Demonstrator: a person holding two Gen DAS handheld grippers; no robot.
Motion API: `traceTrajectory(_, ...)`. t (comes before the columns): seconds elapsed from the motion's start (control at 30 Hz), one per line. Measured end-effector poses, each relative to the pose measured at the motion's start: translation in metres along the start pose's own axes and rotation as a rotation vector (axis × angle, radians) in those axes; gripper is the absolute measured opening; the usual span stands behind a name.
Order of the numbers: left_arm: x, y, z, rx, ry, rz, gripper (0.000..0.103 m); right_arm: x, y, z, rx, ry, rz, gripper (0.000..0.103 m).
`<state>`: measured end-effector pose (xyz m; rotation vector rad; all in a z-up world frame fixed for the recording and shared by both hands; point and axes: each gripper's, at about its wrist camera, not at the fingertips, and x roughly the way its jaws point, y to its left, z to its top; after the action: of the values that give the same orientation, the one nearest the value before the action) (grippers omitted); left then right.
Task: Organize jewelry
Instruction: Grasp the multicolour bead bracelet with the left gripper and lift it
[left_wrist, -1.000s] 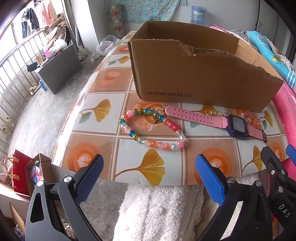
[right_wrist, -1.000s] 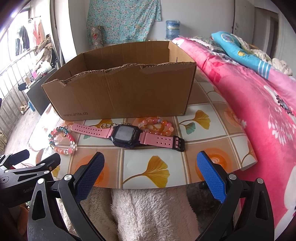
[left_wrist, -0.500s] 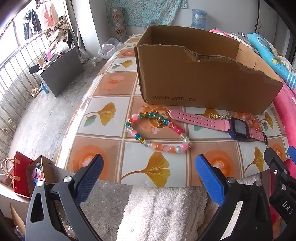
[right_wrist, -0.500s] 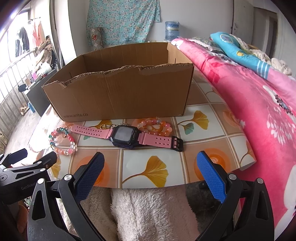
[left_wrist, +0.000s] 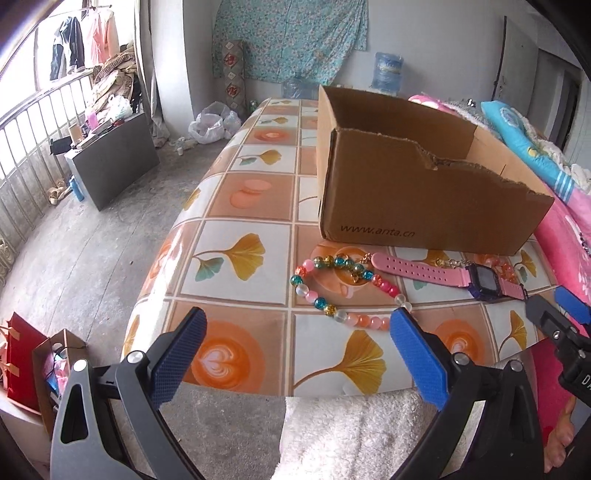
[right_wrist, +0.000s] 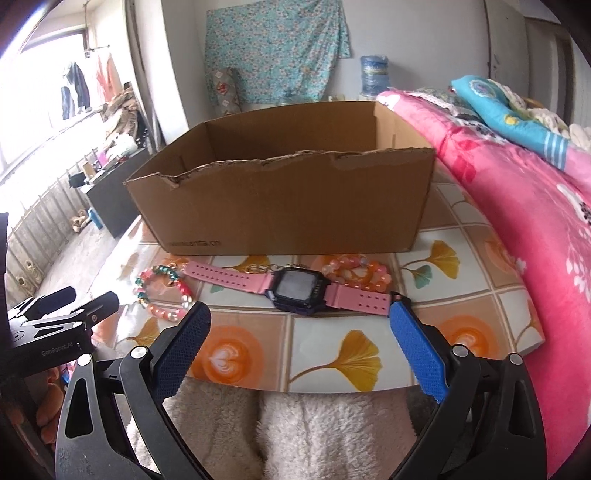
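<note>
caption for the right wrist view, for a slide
Open right gripper nears a pink watch before a cardboard box.

Box (right_wrist: 280, 206) lettering blurred, interior floor hidden

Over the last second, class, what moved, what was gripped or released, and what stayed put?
The left gripper swung left. The right gripper edged toward the pink watch, jaws closing slightly, nothing between them. Nothing gripped or released. Watch, bead bracelets and cardboard box stayed put.

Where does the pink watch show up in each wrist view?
Left wrist: pink watch lies right of centre, its strap running leftward toward the mixed bead bracelet.
Right wrist: pink watch at centre, just beyond the open tool tips.
Shared landmark: cardboard box directly behind it.
</note>
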<state>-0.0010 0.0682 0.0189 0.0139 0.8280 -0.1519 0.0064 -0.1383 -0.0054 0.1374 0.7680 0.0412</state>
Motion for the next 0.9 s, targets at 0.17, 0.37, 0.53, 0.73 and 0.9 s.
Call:
traceTrajectory(0.17,-0.001,0.014,0.006,-0.001,-0.071,-0.126,0.097,0.023,0.027,0.007,-0.052,0.052,0.159,0.077)
traceTrajectory(0.37,0.015,0.013,0.019,0.032,-0.065,-0.176,0.097,0.060,0.051,0.015,-0.082,0.150,0.267,0.045)
traceTrajectory(0.53,0.036,0.015,0.022,0.063,-0.016,-0.184,0.073,0.076,0.068,0.016,-0.122,0.207,0.306,0.028)
traceTrajectory(0.73,0.064,0.012,0.023,0.129,0.094,-0.175,0.036,0.081,0.080,0.013,-0.185,0.237,0.282,0.020)
traceTrajectory(0.9,0.077,0.004,0.023,0.179,0.134,-0.137,0.024,0.086,0.089,0.013,-0.250,0.235,0.265,0.018)
